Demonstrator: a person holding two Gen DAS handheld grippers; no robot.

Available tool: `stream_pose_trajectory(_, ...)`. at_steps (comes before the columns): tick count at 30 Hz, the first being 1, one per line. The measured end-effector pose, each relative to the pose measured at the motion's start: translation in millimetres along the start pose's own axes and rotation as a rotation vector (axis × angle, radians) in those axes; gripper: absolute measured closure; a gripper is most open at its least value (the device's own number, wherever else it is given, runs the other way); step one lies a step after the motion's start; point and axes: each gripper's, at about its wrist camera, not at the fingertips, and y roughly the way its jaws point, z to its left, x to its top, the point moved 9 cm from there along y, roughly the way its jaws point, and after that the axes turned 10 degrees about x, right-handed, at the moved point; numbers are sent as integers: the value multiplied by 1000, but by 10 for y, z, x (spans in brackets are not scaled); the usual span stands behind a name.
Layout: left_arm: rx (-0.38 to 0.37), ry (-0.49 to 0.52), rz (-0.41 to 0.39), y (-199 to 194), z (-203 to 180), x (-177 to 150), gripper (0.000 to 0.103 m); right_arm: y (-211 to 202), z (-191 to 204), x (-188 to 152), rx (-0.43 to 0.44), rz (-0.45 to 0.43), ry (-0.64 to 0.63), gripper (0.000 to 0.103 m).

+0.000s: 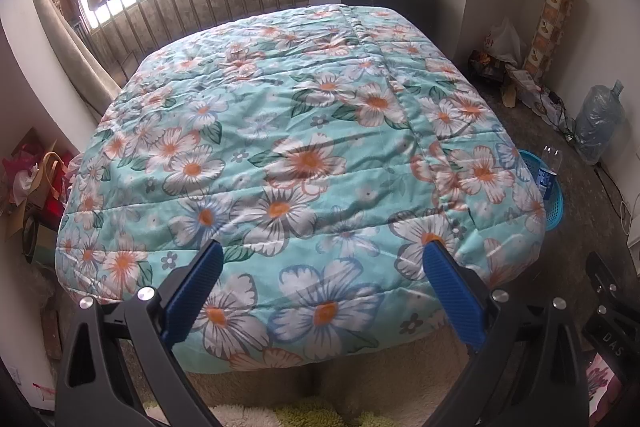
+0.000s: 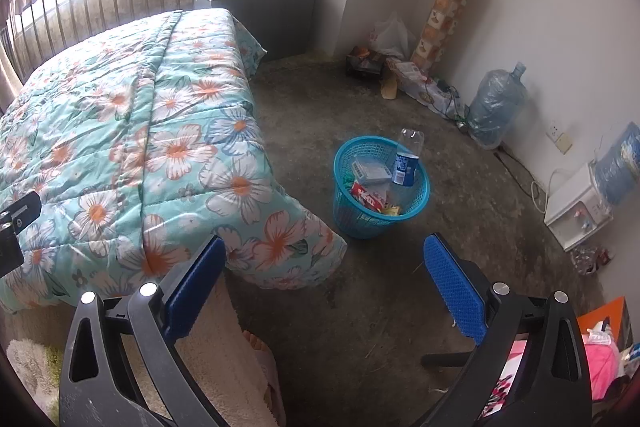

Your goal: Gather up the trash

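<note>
A: Where is the trash sitting?

B: In the blue basket (image 2: pixel 380 187) on the concrete floor (image 2: pixel 400 287), just beside the foot corner of the bed (image 2: pixel 140 131). Inside it lie a pale plastic tray (image 2: pixel 372 169), red and yellow wrappers (image 2: pixel 370 197), and a clear bottle (image 2: pixel 407 157) with a blue label standing tilted against the basket's far rim.

A: And the grippers?

B: The right gripper (image 2: pixel 324 263) hangs above the floor on the near side of the basket, its jaws spread wide with nothing between them. The left gripper (image 1: pixel 322 263) hovers over the foot of the bed, over the floral quilt (image 1: pixel 304 155), jaws likewise wide apart and empty.

A: Does the left view catch the basket?

B: Only an edge, past the bed's right side, with the bottle poking up.

A: Anything else near the basket?

B: A large water jug (image 2: pixel 496 103) stands against the wall beyond it, well apart. A bare foot (image 2: pixel 256 341) shows by the bed's near corner.
</note>
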Motion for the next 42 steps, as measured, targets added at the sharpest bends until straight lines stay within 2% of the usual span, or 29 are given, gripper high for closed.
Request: stream_pose_trajectory(42, 0, -3, 2, 15, 42, -3, 5, -1, 30, 27, 3, 1, -6, 8)
